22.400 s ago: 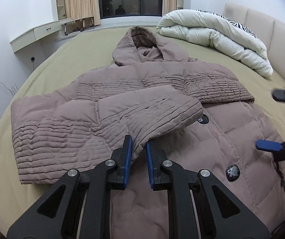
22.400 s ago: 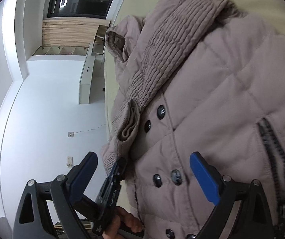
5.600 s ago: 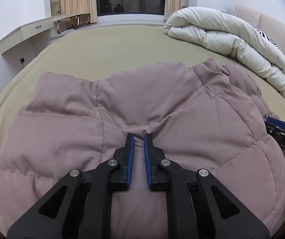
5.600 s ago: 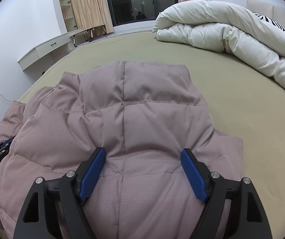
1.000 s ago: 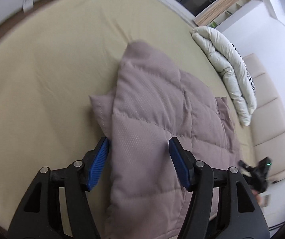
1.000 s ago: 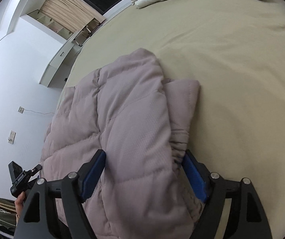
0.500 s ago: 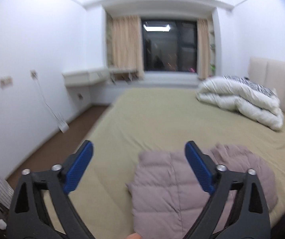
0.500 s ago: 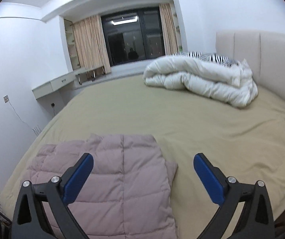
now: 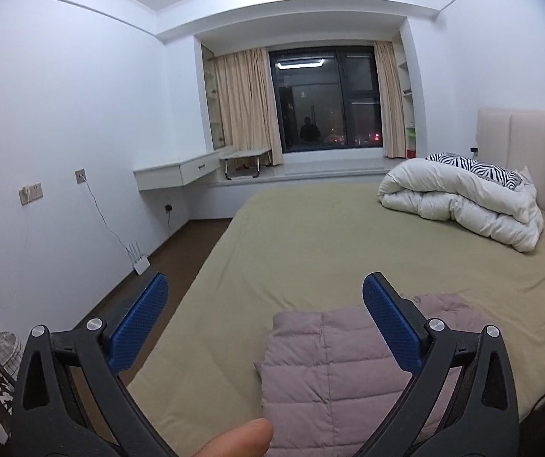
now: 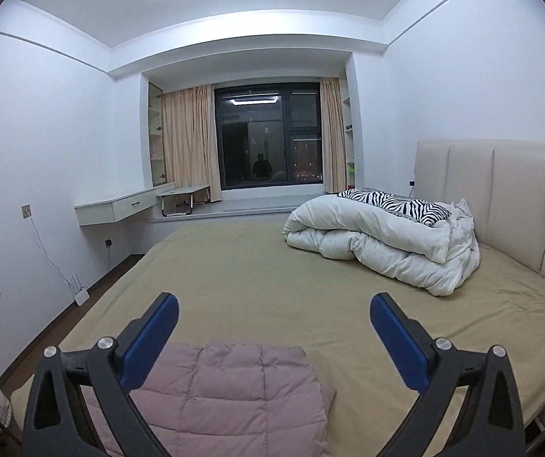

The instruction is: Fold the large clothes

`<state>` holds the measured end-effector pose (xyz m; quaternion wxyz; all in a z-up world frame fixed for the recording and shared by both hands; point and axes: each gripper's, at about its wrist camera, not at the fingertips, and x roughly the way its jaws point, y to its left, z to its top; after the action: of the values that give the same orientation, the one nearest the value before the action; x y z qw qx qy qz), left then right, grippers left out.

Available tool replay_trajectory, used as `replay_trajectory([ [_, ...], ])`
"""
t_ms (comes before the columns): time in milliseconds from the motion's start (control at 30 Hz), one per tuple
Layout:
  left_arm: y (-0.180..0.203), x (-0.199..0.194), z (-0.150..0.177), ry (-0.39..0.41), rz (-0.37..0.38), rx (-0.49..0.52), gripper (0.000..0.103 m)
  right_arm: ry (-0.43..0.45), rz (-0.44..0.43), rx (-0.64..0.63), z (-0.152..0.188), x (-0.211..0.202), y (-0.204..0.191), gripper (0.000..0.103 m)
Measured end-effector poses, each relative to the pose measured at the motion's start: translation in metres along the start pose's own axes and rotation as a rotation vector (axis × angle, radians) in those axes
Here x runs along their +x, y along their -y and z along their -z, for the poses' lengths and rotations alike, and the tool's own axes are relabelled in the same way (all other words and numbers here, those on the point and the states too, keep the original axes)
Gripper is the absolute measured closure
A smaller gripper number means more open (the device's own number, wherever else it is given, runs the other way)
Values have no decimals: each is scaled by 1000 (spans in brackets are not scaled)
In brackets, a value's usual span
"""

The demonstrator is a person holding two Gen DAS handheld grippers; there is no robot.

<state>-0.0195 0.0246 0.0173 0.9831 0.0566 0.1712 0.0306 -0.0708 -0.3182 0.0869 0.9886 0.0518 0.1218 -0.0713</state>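
Observation:
A mauve quilted down coat (image 9: 333, 373) lies folded into a compact rectangle near the front edge of the bed; the right wrist view shows the coat (image 10: 234, 392) low and left of centre. My left gripper (image 9: 265, 320) hangs well above the coat with its blue pads wide apart and nothing between them. High over the bed, my right gripper (image 10: 274, 327) is open too and holds nothing. A thumb tip (image 9: 240, 438) shows at the bottom of the left wrist view.
The bed (image 10: 272, 266) has an olive sheet and a padded beige headboard (image 10: 501, 190) on the right. A rolled white duvet (image 10: 379, 243) with a zebra pillow lies by the headboard. A floating desk (image 9: 177, 171), wall sockets with cables and a dark window stand beyond.
Both grippers let go of the folded coat, opened wide and rose steeply. They levelled out from looking down at the coat to looking across the room. The coat stays folded on the bed.

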Motion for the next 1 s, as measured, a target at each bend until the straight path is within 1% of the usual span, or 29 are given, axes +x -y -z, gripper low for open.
replay_trajectory([
  [67, 5, -1, 1, -55, -10, 1, 0, -18, -20, 12, -4, -8, -5, 0],
  [167, 15, 2, 12, -141, 22, -19, 0, -111, 5, 3, 2, -8, -15, 0],
  [200, 20, 5, 17, -169, 27, -22, 0, -163, 17, 1, 8, -4, -19, 0],
  [300, 34, 19, 38, -245, 27, -3, 0, -301, 24, 23, 31, 9, -26, 0],
  [400, 42, 38, 63, -312, 51, -1, 0, -429, 23, 41, 58, 24, -31, 0],
  [500, 50, 50, 82, -351, 55, 3, 0, -519, 31, 37, 79, 35, -36, 0],
  [600, 49, 61, 98, -385, 55, 10, 0, -573, 39, 34, 94, 42, -39, 0],
  [733, 49, 79, 117, -428, 54, 13, 0, -604, 55, 6, 106, 44, -48, 0],
  [867, 49, 91, 126, -450, 48, 15, 0, -625, 56, -11, 115, 45, -56, 0],
  [1000, 45, 92, 129, -475, 45, 6, 0, -653, 56, -38, 125, 48, -63, 0],
])
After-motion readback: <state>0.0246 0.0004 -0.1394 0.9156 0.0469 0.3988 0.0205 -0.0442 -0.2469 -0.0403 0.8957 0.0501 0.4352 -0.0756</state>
